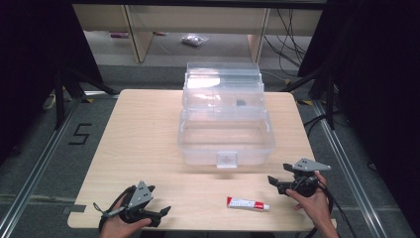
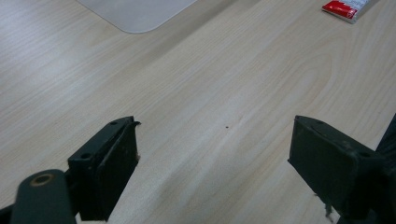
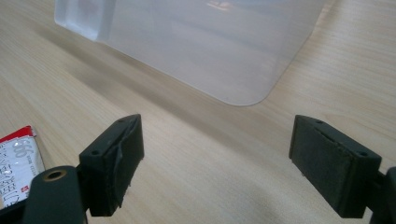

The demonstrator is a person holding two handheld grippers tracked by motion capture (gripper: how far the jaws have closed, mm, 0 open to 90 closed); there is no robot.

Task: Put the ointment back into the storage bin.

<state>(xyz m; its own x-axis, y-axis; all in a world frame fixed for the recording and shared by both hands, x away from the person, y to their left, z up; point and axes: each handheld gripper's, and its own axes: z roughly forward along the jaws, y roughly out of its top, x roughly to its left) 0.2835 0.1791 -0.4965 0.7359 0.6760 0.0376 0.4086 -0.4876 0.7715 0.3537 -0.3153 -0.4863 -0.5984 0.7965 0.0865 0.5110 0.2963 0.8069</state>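
A clear plastic box with its tiered lid folded back stands in the middle of the wooden table. A small red and white tube lies flat near the front edge, right of centre. My left gripper rests at the front left, jaws open over bare wood; the tube's red end shows far off at the top right of the left gripper view. My right gripper sits at the front right, jaws open and empty, aimed at the box's near corner, with the tube's end just to its left.
The box has a small latch on its front wall and a small dark item in an upper tier. Black stands flank the table. Cables and a bag lie on the floor beyond.
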